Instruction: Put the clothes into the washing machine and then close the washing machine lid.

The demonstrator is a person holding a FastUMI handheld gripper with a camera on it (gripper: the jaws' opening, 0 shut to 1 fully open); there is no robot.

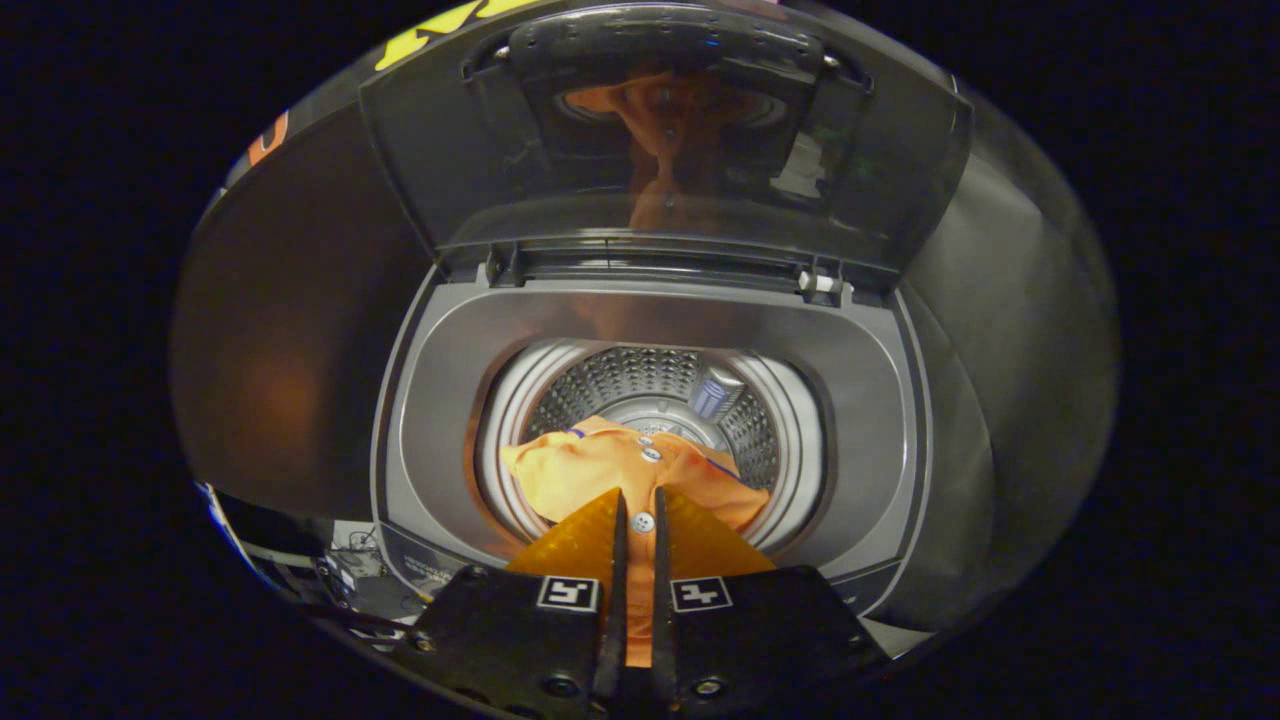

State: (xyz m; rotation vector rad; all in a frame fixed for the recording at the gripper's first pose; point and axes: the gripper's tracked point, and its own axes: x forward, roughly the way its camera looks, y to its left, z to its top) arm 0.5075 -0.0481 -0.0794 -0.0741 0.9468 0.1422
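An orange buttoned garment (600,465) hangs from my gripper (638,500) over the mouth of a top-loading washing machine (450,370). Both fingers press on a fold of the cloth, with a white button showing in the thin gap between them. The garment's loose end droops into the perforated steel drum (620,385) just beyond the fingertips. The machine's dark lid (660,150) stands raised upright behind the opening and mirrors the orange cloth. The lower part of the garment is hidden behind my fingers.
A grey rim (860,380) rings the drum opening. The lid hinges (825,285) sit at the back of the rim. Dark cloth walls close in left and right of the machine. Some clutter and cables (345,560) lie low at the left.
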